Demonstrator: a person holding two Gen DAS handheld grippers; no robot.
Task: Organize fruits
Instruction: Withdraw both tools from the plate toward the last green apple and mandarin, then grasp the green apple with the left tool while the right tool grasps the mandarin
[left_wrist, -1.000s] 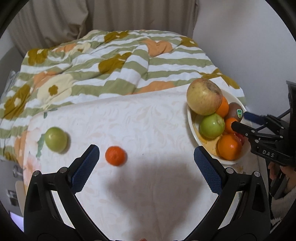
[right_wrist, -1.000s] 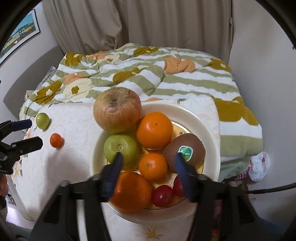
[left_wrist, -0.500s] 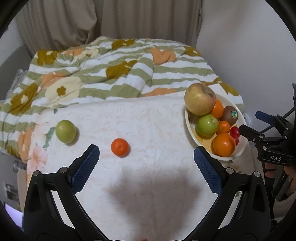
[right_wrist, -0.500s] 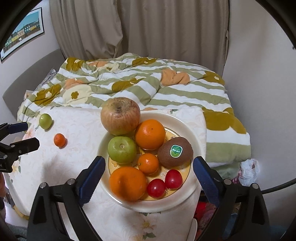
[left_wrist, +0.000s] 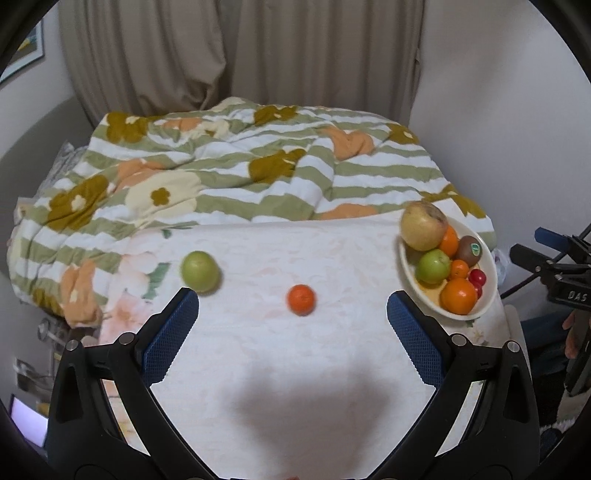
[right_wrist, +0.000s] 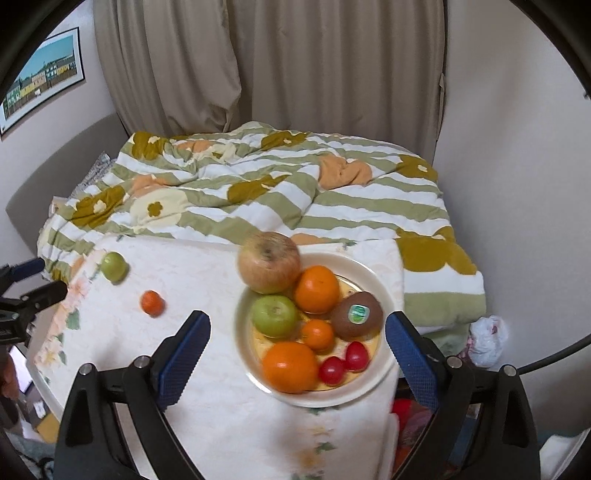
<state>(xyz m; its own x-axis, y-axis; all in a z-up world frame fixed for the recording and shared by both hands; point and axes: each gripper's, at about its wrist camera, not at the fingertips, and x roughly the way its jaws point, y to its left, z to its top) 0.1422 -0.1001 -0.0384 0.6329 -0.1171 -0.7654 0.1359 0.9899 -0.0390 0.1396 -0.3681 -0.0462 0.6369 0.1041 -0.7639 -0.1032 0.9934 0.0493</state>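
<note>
A cream plate (right_wrist: 380, 284) on the white tablecloth holds a big apple (right_wrist: 269, 261), a green apple (right_wrist: 274, 315), oranges, a kiwi (right_wrist: 356, 315) and small red fruits. It also shows in the left wrist view (left_wrist: 489, 266). A loose green apple (left_wrist: 199, 271) and a small mandarin (left_wrist: 301, 299) lie on the cloth; they also show in the right wrist view, apple (right_wrist: 113, 266), mandarin (right_wrist: 151, 302). My left gripper (left_wrist: 291, 321) is open and empty, held back from the mandarin. My right gripper (right_wrist: 297, 343) is open and empty, above the plate's near side.
A flowered, striped quilt (left_wrist: 229, 173) lies on the bed behind the table. Curtains (right_wrist: 280, 66) hang at the back and a wall stands at the right. A white bag (right_wrist: 485, 339) lies past the table's right edge.
Both grippers have pulled back and up from the table, so the fruits look smaller and farther. The right gripper's jaws have widened from around the plate's fruits. No fruit has moved.
</note>
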